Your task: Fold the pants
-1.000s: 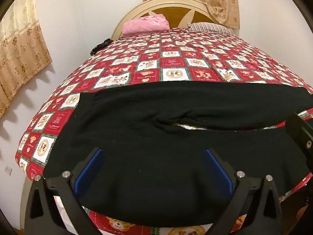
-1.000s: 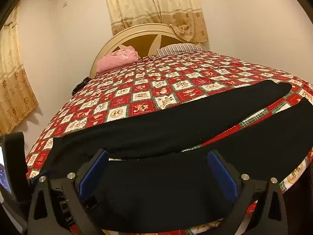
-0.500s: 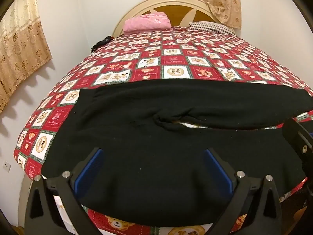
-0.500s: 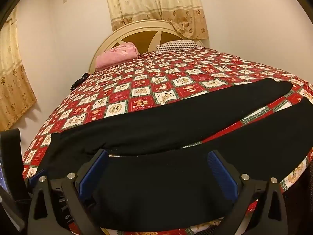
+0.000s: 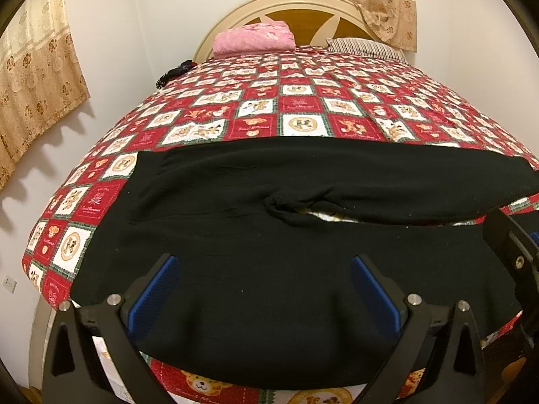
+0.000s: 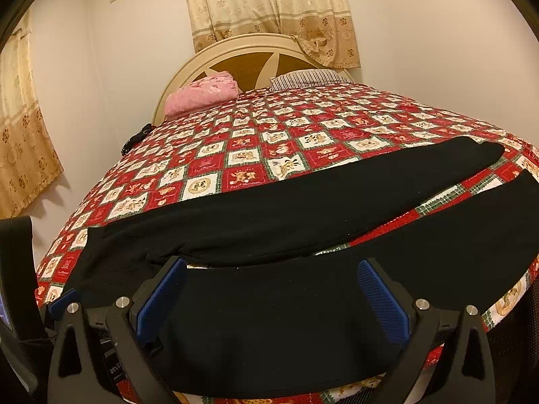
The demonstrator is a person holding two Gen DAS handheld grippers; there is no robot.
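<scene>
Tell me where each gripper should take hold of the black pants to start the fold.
Grip the near leg of the black pants along its front hem edge, coming in low from the foot of the bed. The left gripper suits the waist end, the right gripper the leg further along. That edge lies flat and overhangs slightly, so likely one finger can slide under.

Pants' point(image 5: 269, 269) right leg cut off

Ahead: my path is open quilt point(image 5: 303, 101) beyond the pants point(image 5: 269, 252).
Far end: blanket point(image 5: 254, 38), pillow point(image 5: 365, 48) block.
</scene>
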